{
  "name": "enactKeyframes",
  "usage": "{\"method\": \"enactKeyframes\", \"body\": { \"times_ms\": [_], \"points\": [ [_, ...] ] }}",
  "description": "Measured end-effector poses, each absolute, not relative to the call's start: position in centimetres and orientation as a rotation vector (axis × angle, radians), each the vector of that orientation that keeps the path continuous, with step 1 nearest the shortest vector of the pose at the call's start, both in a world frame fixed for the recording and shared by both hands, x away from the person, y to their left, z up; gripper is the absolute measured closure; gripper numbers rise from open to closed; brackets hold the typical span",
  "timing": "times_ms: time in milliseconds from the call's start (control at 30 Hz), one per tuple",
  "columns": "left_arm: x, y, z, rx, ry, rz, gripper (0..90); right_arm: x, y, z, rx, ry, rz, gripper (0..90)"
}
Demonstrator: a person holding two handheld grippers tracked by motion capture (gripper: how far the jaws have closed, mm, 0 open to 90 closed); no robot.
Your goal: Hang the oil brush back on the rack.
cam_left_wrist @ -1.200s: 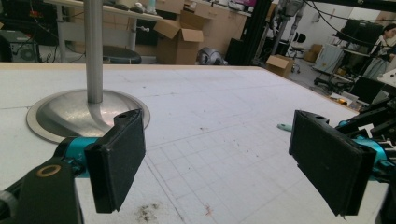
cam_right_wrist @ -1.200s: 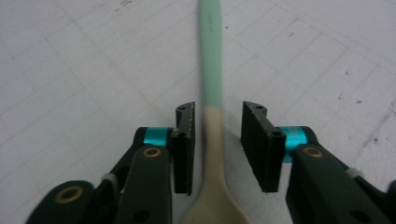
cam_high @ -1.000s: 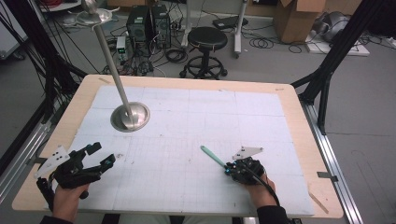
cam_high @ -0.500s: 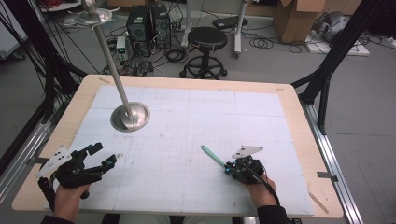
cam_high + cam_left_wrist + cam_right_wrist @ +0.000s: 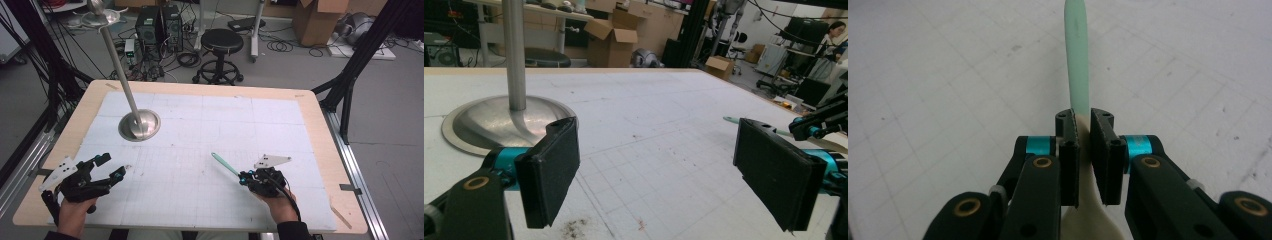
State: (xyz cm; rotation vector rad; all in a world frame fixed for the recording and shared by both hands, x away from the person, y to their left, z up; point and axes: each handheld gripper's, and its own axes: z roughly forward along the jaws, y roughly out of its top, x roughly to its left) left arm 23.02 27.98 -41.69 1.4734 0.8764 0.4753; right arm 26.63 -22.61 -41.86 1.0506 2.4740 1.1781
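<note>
My right gripper (image 5: 243,178) has its jaws clamped on the spoon (image 5: 1077,60), green handle pointing away over the surface (image 5: 200,125) near its front right. My left gripper (image 5: 111,167) sits at the front left, jaws wide apart with nothing between them, the metal stand (image 5: 140,125) just beyond.

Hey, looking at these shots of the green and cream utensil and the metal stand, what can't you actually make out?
- Utensil: its cream end is cut off by the bottom edge and covered by the right tool in the right gripper view; too small in the high view.
- Metal stand: its top is cut off by the upper edge in the left gripper view.
</note>
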Motion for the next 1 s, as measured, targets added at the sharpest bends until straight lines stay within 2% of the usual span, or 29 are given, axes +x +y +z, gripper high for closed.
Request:
{"method": "enactKeyframes", "body": {
  "times_ms": [200,567,733,1000],
  "points": [
    [23.0,27.5,-41.5,1.472,0.841,0.420,18.6,26.2,-22.1,-41.2,0.991,2.466,1.287,82.2],
    [22.4,25.2,-39.8,1.465,0.651,0.239,16.4,25.2,-20.7,-39.8,0.788,2.463,1.536,82.1],
    [22.3,24.0,-39.3,1.480,0.569,0.168,23.3,24.7,-19.7,-38.8,0.696,2.457,1.650,82.1],
    [22.2,22.9,-38.6,1.483,0.497,0.089,25.8,23.9,-18.2,-37.6,0.577,2.457,1.751,82.1]
  ]
}}
